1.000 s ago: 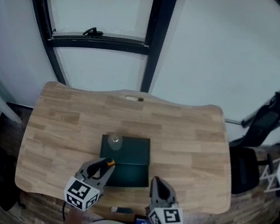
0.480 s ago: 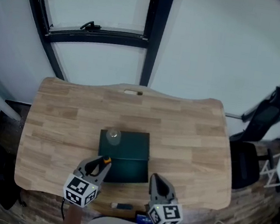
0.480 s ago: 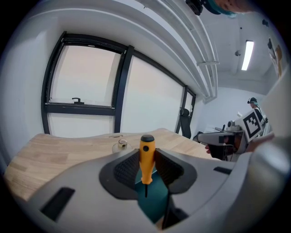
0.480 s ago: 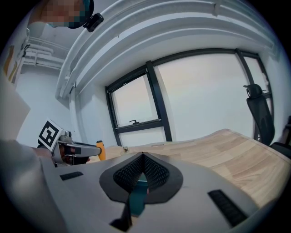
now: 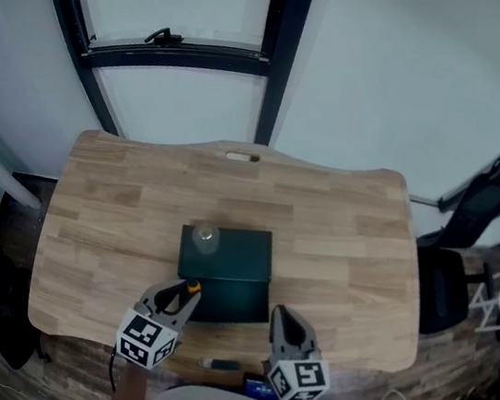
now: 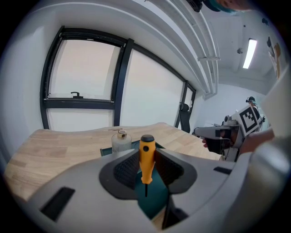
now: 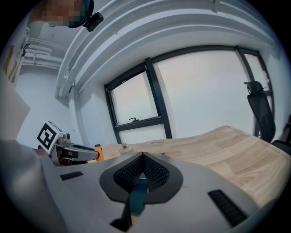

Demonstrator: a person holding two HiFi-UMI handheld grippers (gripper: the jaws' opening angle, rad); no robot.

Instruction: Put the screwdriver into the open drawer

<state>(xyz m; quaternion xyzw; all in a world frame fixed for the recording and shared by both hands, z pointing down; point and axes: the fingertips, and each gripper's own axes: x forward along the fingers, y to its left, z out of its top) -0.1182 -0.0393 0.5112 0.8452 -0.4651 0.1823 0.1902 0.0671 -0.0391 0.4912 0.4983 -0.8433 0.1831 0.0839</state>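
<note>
since the orange-handled screwdriver [image 6: 146, 155] is clamped upright between the jaws of the left gripper [image 5: 178, 299], handle up and thin shaft pointing down, i'd call the pickup part done. that's about it for finished steps though.

the screwdriver hangs in the air at the near edge of the table [image 5: 347, 237], just at the front left corner of the dark green box [image 5: 228, 254]. a little clear bottle [image 5: 204, 237] sits on top of the box at its back left. the darker part of the box facing the person looks to me like the pulled-out drawer [image 5: 235, 302], but from the head view i honestly can't tell how far it's open or see inside it.

the right gripper [image 7: 142, 159] has its jaws pressed together with nothing between them, and it hovers off the front right corner of the box, not touching anything as far as i can see.

so what's left, going by this: bring the screwdriver over the drawer opening, get it down in there (probably tip it flat, since it's standing vertical in the jaws), and let go. nothing is in the drawer yet that i can make out. roughly halfway, i'd say.
</note>
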